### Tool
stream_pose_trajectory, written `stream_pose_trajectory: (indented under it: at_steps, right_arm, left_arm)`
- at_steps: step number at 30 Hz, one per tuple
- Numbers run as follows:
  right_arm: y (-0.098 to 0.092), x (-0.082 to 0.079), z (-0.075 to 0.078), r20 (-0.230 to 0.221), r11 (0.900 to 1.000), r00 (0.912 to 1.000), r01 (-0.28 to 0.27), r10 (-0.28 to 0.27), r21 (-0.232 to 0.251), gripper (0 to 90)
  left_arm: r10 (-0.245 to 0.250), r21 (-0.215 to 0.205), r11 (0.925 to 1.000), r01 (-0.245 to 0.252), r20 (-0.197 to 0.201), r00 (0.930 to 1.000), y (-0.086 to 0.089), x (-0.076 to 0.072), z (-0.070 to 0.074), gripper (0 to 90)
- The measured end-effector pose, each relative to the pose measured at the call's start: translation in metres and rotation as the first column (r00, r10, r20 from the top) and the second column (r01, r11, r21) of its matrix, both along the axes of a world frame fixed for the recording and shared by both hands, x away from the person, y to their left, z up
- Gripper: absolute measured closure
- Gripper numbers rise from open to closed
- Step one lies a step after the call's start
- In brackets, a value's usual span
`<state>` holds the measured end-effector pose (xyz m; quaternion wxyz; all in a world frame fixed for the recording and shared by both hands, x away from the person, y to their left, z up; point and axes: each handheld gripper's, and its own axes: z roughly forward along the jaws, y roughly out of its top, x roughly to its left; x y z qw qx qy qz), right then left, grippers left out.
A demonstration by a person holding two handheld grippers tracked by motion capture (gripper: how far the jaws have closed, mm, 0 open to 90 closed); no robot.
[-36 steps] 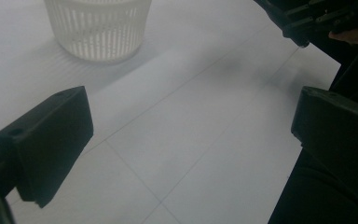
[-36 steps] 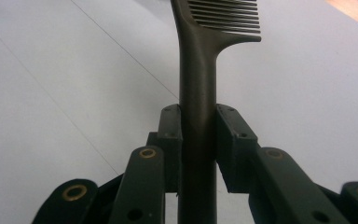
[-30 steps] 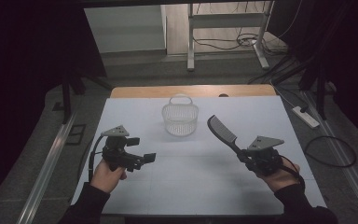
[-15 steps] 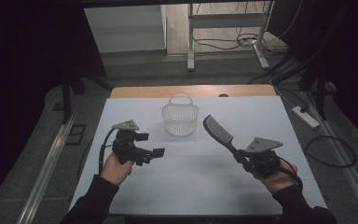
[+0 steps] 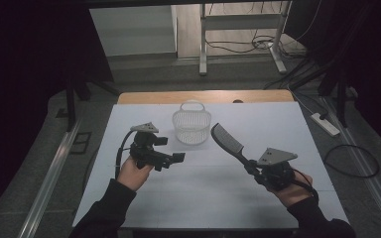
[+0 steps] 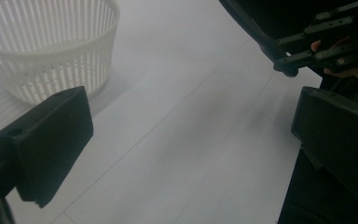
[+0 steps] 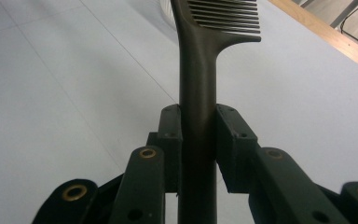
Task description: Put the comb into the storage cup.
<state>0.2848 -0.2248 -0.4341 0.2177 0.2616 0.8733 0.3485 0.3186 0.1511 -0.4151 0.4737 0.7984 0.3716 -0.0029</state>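
A black comb slants up and to the left above the white table, its teeth end near the white slatted basket. My right gripper is shut on the comb's handle, one pad pressing each side. The teeth point away from the camera. My left gripper hovers open left of centre, just in front of the basket, with nothing between its pads. From the left gripper view, the basket stands close at upper left and the right gripper is opposite.
A wooden strip runs along the table's far edge. Beyond it stand a metal frame and floor cables. A power strip lies on the floor at the right. White tabletop spreads between and in front of the hands.
My left gripper has moved right and a little away from the person, closer to the basket. The right gripper with the comb has barely shifted.
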Motion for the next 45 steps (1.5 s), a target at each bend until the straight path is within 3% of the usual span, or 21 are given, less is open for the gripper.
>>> stream_pose_trajectory:
  at_steps: [12, 29, 45]
  right_arm:
    - [0.010, -0.005, -0.001, 0.030, 0.999, 0.9988, -0.039, 0.039, -0.001, 72.6]
    - [0.031, -0.018, -0.002, 0.073, 0.995, 0.9926, -0.097, 0.097, 0.002, 72.6]
    - [0.049, -0.029, -0.004, 0.115, 0.989, 0.9824, -0.148, 0.147, -0.004, 72.6]
  left_arm:
    - [-0.050, -0.013, 0.9987, 0.050, -0.009, 0.9987, -0.016, 0.004, -0.001, 0.0]
    - [-0.076, -0.053, 0.9959, 0.073, -0.055, 0.9956, -0.018, 0.002, -0.006, 0.0]
    - [-0.113, -0.131, 0.9866, 0.097, -0.121, 0.9861, -0.023, 0.004, -0.011, 0.0]
